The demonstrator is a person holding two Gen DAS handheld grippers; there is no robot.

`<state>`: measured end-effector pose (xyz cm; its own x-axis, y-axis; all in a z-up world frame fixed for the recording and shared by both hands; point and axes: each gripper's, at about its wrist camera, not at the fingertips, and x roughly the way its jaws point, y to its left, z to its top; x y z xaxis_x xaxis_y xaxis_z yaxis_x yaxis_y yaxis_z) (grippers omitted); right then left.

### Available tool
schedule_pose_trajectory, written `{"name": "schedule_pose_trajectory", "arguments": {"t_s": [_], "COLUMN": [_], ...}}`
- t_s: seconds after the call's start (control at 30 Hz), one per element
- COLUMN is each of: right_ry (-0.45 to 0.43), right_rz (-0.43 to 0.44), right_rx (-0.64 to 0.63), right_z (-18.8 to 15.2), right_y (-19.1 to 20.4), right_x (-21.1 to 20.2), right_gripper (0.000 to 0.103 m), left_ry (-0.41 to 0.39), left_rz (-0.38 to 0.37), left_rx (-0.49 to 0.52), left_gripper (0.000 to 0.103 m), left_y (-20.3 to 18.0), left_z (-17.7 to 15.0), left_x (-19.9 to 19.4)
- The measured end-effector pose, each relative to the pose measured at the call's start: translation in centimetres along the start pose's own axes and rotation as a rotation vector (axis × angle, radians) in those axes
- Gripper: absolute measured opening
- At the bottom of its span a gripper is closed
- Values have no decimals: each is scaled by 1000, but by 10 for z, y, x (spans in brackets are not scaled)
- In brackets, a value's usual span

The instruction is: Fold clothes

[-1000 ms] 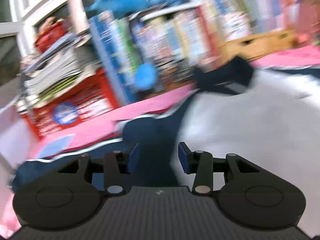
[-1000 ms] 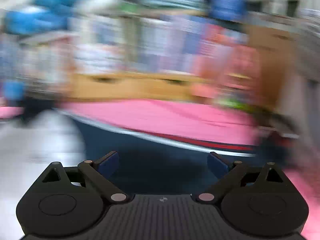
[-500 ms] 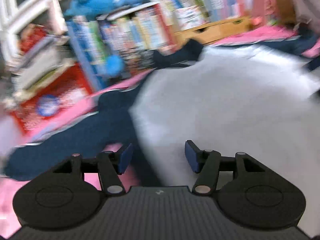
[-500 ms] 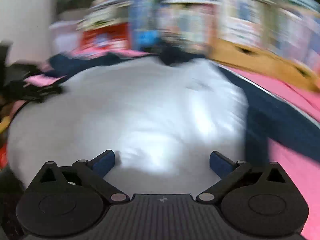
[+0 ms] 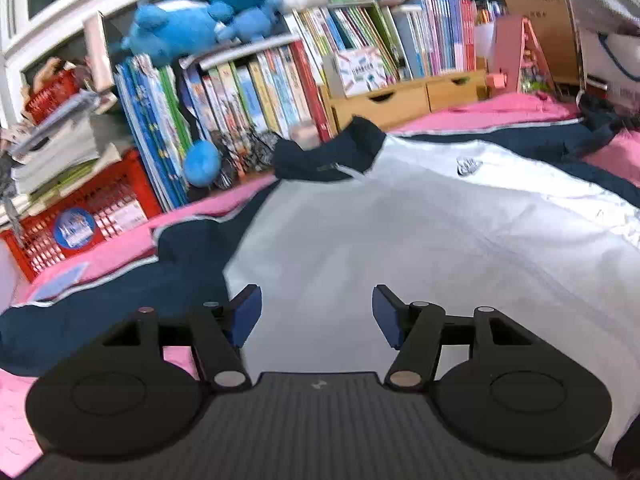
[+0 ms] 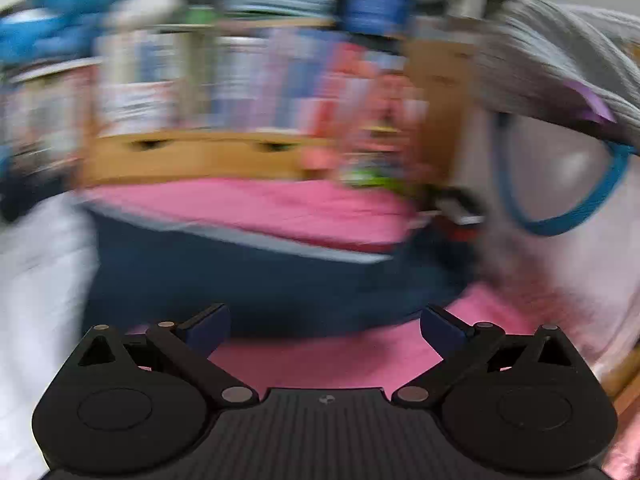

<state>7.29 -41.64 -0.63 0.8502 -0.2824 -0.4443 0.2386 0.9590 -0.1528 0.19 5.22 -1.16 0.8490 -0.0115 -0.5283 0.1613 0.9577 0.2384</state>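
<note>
A white jacket (image 5: 420, 232) with a navy collar (image 5: 332, 156) and navy sleeves lies spread flat on a pink cover (image 5: 120, 248). Its left sleeve (image 5: 104, 304) stretches out to the left. My left gripper (image 5: 316, 312) hovers over the white body near that sleeve's seam, its jaws opening, nothing between them. The right wrist view is blurred: my right gripper (image 6: 324, 328) stands wide open and empty over the pink cover (image 6: 332, 360), just before the jacket's other navy sleeve (image 6: 248, 280).
Shelves of upright books (image 5: 304, 68) with blue plush toys (image 5: 192, 28) on top run along the far edge. A red crate (image 5: 80, 216) and wooden drawers (image 5: 400, 100) stand there too. A white bag with a blue handle (image 6: 576, 216) is at the right.
My left gripper has opened wider and shifted from the navy sleeve onto the white body. My right gripper swung left over the white body, then back right to the navy sleeve.
</note>
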Motion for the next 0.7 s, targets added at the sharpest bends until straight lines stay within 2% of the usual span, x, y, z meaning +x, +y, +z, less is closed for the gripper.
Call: {"name": "schedule_pose_trajectory", "arguments": {"t_s": [0.07,0.2,0.3,0.33,0.37,0.4,0.43,0.47,0.57,0.67,0.7], "right_ry": [5,87,135,150,178,203,169,134,-59,-270,-281], "right_rz": [-95,-240,-258,-214,-168,-123,-115,-104,45,339,417], "right_rx": [24,47,96,106,132,155,134,114,-10,-180,-238], "right_z": [12,32,34,32,27,23,27,30,55,71,70], "right_y": [-20,-40,-55,-58,-59,-60,-52,-44,-2,51,74], "right_x": [31,101,138,147,152,156,149,141,90,22,10], "right_gripper": [103,103,102,77,19,18,11,10,10,11,12], "left_ry": [30,51,43,49,58,68,78,85,92,91,93], "left_rz": [-3,10,14,7,0,-6,-16,-26,-35,-24,-24], "left_rx": [-8,-37,-84,-108,-136,-165,-193,-218,-239,-232,-235], "left_gripper": [60,65,73,75,80,84,85,86,87,88,89], "left_y": [-4,-4,-1,3,7,12,16,20,22,21,21], "left_z": [-2,-5,-8,-7,-7,-7,-7,-7,-7,-7,-7], "left_x": [10,21,26,28,30,32,33,35,36,36,36]}}
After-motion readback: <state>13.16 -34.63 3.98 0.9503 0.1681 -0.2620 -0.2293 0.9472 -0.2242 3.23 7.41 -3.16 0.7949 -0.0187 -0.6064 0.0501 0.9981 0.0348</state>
